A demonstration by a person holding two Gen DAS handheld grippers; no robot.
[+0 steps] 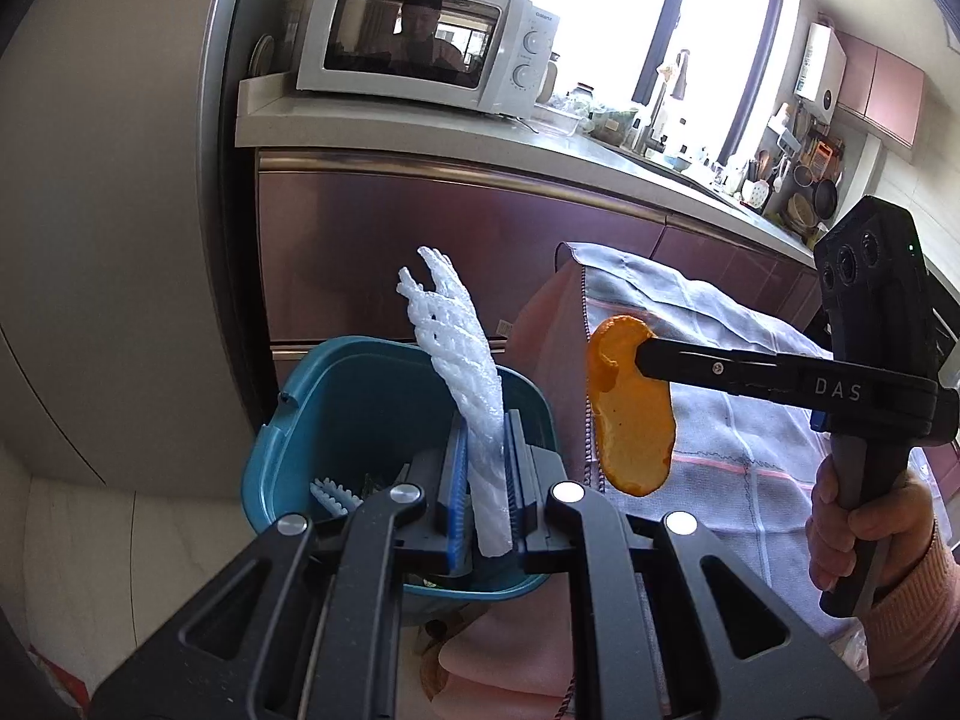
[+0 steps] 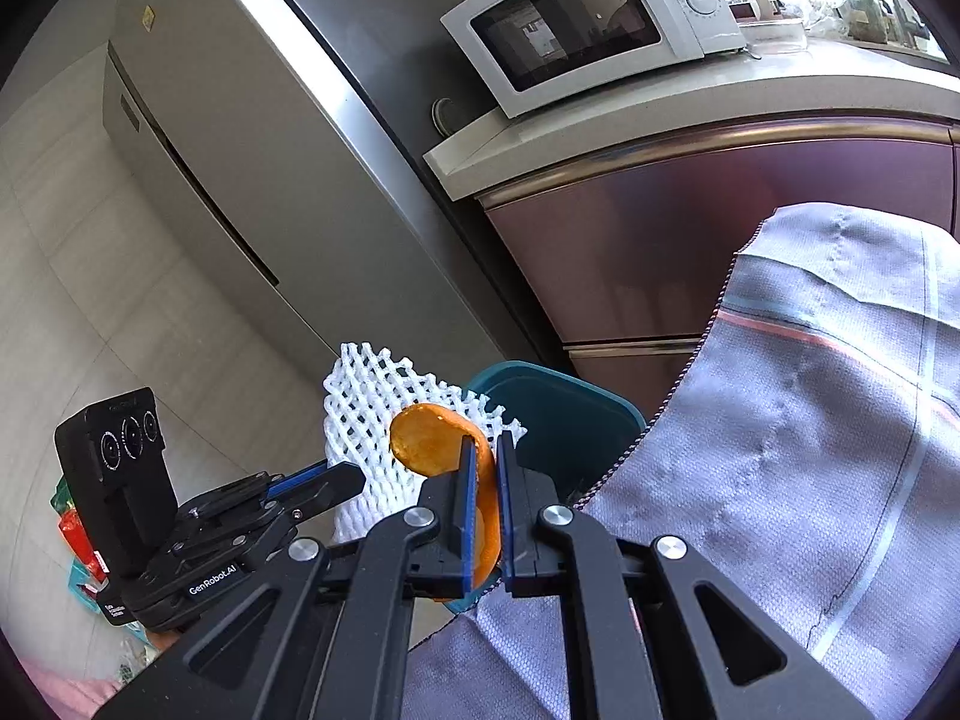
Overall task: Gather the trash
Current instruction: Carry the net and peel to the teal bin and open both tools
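My left gripper [image 1: 485, 429] is shut on a white foam fruit net [image 1: 459, 360] and holds it upright over a teal trash bin [image 1: 312, 414]. My right gripper [image 2: 483, 450] is shut on an orange peel [image 2: 429, 441]. In the left wrist view the right gripper [image 1: 645, 354] holds the peel [image 1: 630, 414] just right of the bin. In the right wrist view the net [image 2: 366, 414] and the left gripper [image 2: 354, 480] sit left of the peel, with the bin [image 2: 558, 414] behind. Another piece of white foam [image 1: 333, 495] lies inside the bin.
A table with a grey checked cloth [image 1: 738, 360] stands right of the bin. A kitchen counter [image 1: 420, 126] with a white microwave [image 1: 420, 42] and purple cabinets [image 1: 420, 240] runs behind. A steel fridge [image 2: 240, 138] is to the left. Colourful wrappers [image 2: 75, 540] lie on the floor.
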